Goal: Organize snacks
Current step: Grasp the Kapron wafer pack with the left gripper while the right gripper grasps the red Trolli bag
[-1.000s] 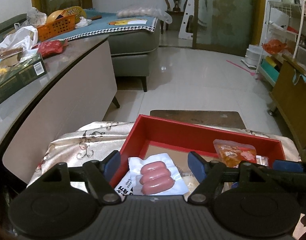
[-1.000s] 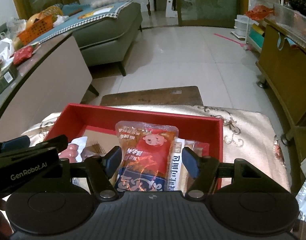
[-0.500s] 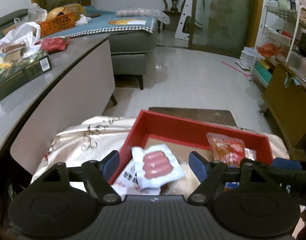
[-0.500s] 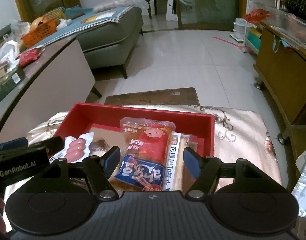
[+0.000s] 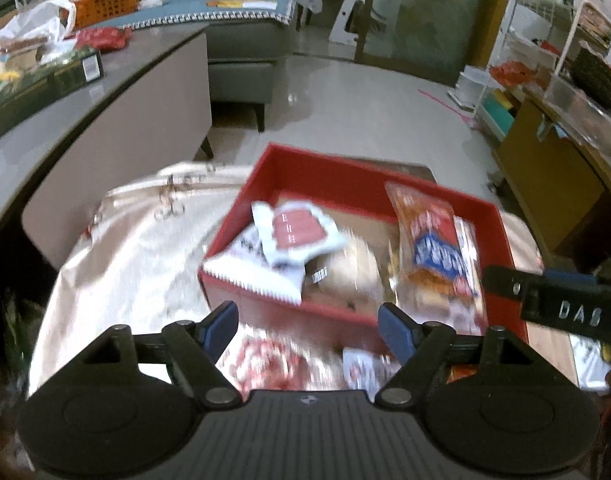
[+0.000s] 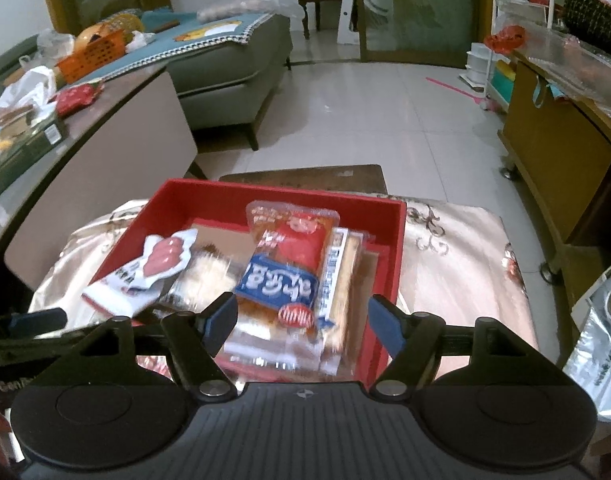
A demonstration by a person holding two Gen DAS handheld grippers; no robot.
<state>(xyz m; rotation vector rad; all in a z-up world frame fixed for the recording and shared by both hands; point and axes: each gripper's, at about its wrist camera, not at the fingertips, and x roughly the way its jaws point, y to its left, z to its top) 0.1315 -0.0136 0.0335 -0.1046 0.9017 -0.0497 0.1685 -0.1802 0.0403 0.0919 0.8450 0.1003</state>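
Backing off the red box, both grippers' jaws widened, empty.

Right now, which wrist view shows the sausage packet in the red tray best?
The right wrist view: the sausage packet lies sharp at the red tray's left side. The left wrist view has it nearer the centre, but motion blur smears it.

snack packets – motion-blurred
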